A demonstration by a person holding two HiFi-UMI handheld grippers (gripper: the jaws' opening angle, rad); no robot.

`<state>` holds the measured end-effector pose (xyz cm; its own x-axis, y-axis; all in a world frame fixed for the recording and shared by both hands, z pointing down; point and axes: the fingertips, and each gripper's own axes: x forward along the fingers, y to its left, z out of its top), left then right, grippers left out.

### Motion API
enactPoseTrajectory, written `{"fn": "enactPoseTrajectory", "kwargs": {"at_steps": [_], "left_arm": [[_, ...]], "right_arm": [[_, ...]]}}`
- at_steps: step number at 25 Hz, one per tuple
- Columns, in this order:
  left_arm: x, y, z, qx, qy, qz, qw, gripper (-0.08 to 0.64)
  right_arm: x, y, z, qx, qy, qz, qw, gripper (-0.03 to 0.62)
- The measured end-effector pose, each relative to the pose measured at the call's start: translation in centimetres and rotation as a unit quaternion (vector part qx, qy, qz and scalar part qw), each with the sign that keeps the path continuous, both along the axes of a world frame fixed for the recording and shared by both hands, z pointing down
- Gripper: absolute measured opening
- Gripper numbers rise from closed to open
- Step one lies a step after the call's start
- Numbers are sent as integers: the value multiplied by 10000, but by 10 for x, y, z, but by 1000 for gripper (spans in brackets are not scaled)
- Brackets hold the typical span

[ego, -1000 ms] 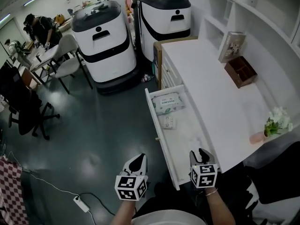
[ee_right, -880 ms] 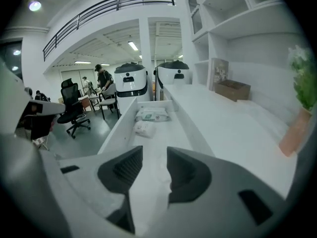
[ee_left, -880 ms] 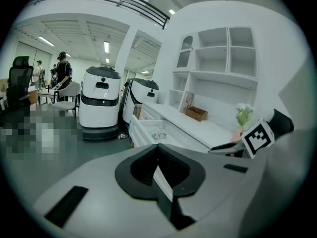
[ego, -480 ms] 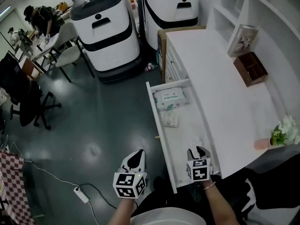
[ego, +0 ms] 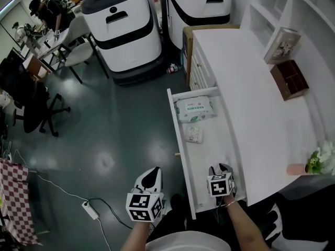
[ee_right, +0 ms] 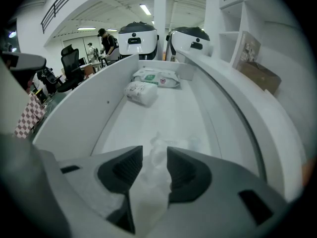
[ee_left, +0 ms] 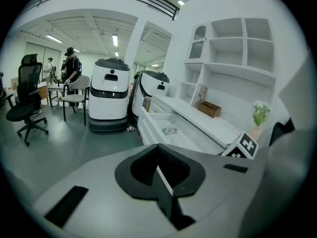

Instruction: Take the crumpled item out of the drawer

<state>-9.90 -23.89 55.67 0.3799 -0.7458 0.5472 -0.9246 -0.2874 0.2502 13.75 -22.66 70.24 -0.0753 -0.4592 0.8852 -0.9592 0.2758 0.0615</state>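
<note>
Tissue wad [ee_right: 147,190] half-hidden in right claw [ee_right: 154,156]

Even, bright indoor light; fisheye-warped edges; blurry close foreground.

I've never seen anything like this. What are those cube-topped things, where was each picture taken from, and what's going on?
There is no robot here: a person holds a two-jaw gripper in each hand, and the patterned cubes are part of the grippers. One picture comes from a camera on the person's head, looking down. The other two come from cameras riding on each gripper. An open drawer holds a wipes pack, a smaller pack and a white crumpled item. The right gripper is inside the drawer, its jaws pinching the crumpled item. The left gripper hangs over the floor, jaws together, empty.
</note>
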Motion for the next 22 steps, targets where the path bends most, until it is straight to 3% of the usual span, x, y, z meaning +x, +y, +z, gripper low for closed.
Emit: {"fn": "enactPoseTrajectory", "kwargs": {"at_steps": [10, 17, 22], "left_arm": [[-2, -6, 9, -127, -36, -155, 9998, -8], [4, -8, 12, -171, -32, -171, 9997, -8], [8, -6, 11, -168, -31, -157, 9997, -8]], "right_arm": [[4, -4, 24, -374, 290, -54, 9989, 140], [9, -5, 30, -379, 442, -111, 9982, 134], [10, -6, 30, -441, 486, -115, 9978, 100]]}}
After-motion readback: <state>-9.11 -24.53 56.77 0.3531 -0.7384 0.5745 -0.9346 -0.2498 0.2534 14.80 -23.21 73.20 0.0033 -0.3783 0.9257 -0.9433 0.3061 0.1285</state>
